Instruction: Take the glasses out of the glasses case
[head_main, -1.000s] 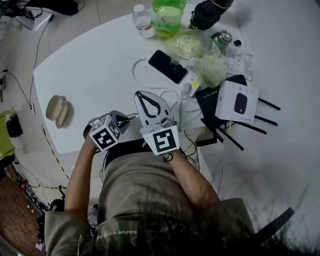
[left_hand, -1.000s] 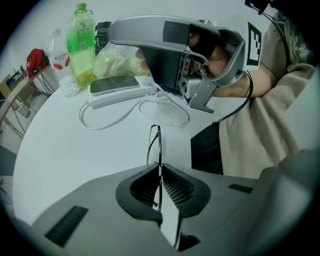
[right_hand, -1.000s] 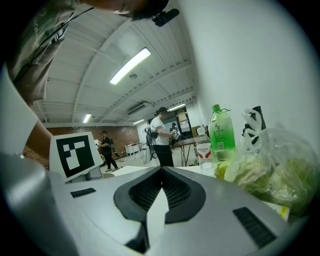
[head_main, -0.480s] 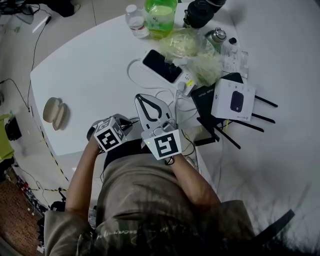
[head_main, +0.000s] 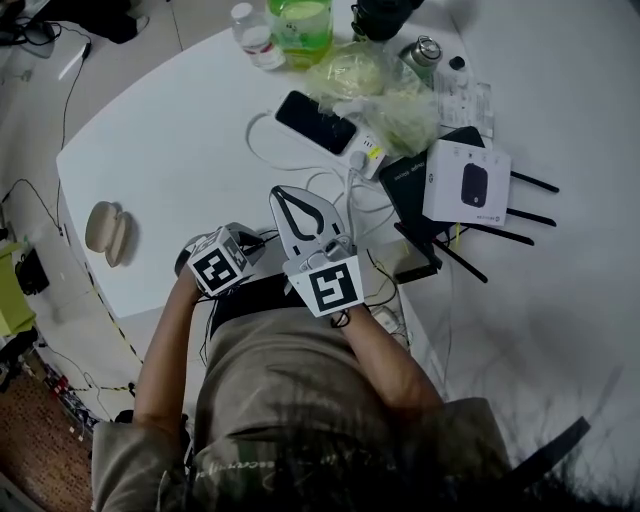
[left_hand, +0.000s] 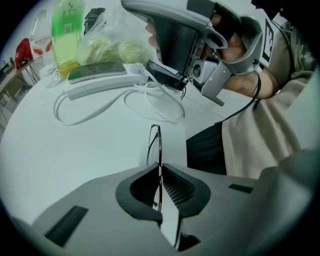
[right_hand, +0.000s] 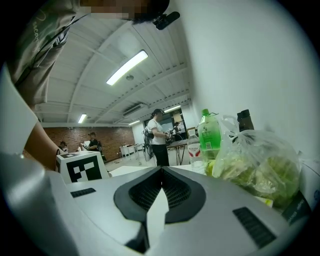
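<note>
A beige glasses case (head_main: 107, 232) lies shut near the white table's left edge (head_main: 80, 150), apart from both grippers. My left gripper (head_main: 245, 250) hovers at the table's near edge. In the left gripper view it (left_hand: 160, 167) is shut on thin dark-framed glasses (left_hand: 154, 142), which are seen edge-on and stick out past the jaw tips above the table. My right gripper (head_main: 281, 193) is just right of the left one, shut with nothing in it. In the right gripper view it (right_hand: 161, 170) is tilted up toward the room.
A power strip with a phone (head_main: 315, 122) on it and a looped white cable (head_main: 265, 150) lie beyond the grippers. A green bottle (head_main: 300, 25), a water bottle (head_main: 253, 35) and plastic bags (head_main: 385, 90) crowd the far side. A white box (head_main: 465, 182) sits on a black router (head_main: 425, 215) at right.
The table and its objects have slid slightly up in the head view. Both grippers hold about the same places and stay shut.
</note>
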